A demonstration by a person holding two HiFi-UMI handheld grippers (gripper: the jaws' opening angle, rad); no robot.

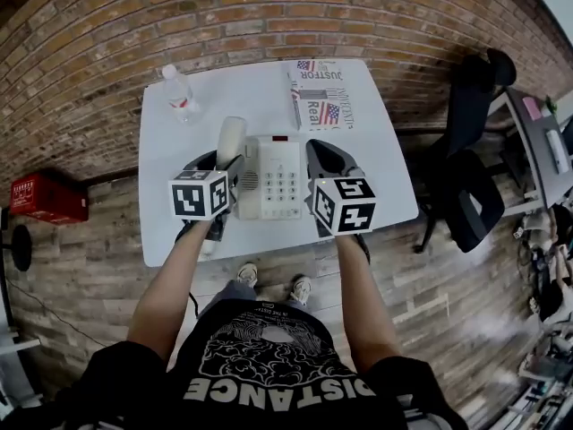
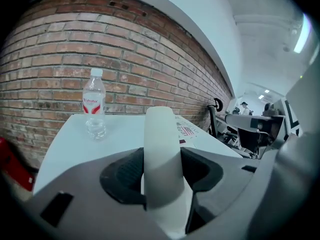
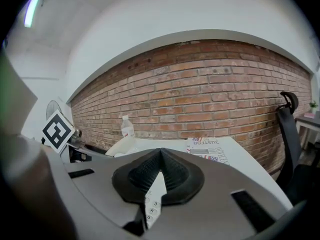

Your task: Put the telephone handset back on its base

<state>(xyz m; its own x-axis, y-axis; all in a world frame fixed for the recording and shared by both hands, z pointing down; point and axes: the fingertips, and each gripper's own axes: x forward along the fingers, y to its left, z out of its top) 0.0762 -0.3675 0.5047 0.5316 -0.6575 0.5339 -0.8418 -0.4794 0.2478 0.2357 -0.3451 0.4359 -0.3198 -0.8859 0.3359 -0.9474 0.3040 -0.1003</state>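
Observation:
The white handset [image 1: 232,140] is clamped between the jaws of my left gripper [image 1: 227,163], which is shut on its lower half. It hangs over the left side of the white telephone base [image 1: 279,183]; whether it touches the base I cannot tell. In the left gripper view the handset [image 2: 161,134] rises upright from between the black pads [image 2: 122,171]. My right gripper [image 1: 326,156] hovers beside the base's right edge, shut and empty. In the right gripper view its pads [image 3: 176,176] meet, and the base's keypad [image 3: 151,205] shows through the slit below them.
A water bottle [image 1: 180,93] stands at the far left of the white table [image 1: 224,83], and a magazine [image 1: 320,96] lies at the far right. Behind runs a brick wall [image 1: 269,16]. A black office chair [image 1: 470,182] stands to the right, a red box [image 1: 47,197] on the floor to the left.

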